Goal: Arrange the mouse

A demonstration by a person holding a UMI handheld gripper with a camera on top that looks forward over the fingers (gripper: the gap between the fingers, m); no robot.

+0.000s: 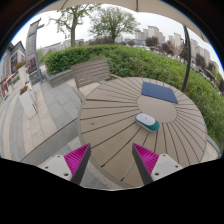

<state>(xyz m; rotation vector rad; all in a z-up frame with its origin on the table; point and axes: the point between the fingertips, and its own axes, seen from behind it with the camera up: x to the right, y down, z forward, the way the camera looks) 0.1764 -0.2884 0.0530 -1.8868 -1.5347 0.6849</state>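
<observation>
A small white and teal mouse (pixel 147 122) lies on a round wooden slatted table (pixel 115 125), to the right of its middle. A dark blue mouse mat (pixel 159 92) lies flat beyond it, toward the far right of the table. My gripper (pixel 112 160) is open and empty, its two magenta pads wide apart over the near edge of the table. The mouse is ahead of the right finger (pixel 146 159), apart from it.
A wooden bench (pixel 90 72) stands past the table at the far left, in front of a green hedge (pixel 130 58). A dark pole (pixel 187 55) rises at the right. Paved ground (pixel 30 120) lies to the left, with trees and buildings beyond.
</observation>
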